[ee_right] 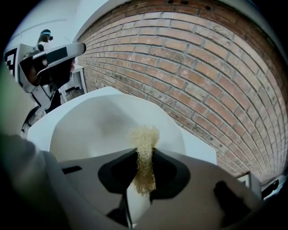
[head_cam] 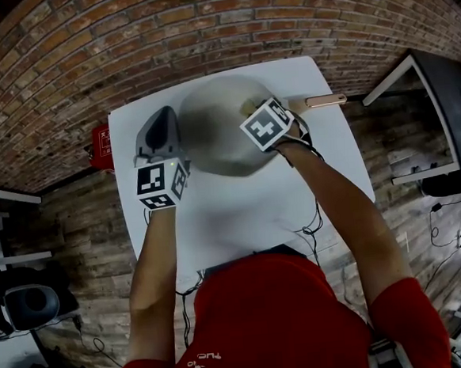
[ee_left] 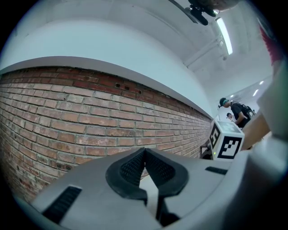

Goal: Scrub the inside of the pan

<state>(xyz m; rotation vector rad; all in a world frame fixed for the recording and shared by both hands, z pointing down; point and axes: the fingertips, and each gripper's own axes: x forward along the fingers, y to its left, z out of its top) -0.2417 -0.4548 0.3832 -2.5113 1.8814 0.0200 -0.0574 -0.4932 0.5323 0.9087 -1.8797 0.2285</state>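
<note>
A grey round pan (head_cam: 215, 141) sits on the white table (head_cam: 241, 218), its copper-coloured handle (head_cam: 325, 99) pointing right. My right gripper (head_cam: 254, 112) hangs over the pan's right half, shut on a tan fibrous scrubber (ee_right: 144, 139). The right gripper view looks past the scrubber's tip into the pale bowl of the pan (ee_right: 99, 130). My left gripper (head_cam: 164, 119) stands just left of the pan's rim. In its own view the left gripper (ee_left: 145, 155) is shut, pads meeting at the tip with nothing between them, and it faces the brick wall.
A brick wall (head_cam: 202, 23) runs close behind the table. A red box (head_cam: 103, 145) sits low at the left, and a dark table (head_cam: 446, 99) stands to the right. Cables (head_cam: 313, 228) hang off the table's front. A person (ee_left: 236, 110) stands far off.
</note>
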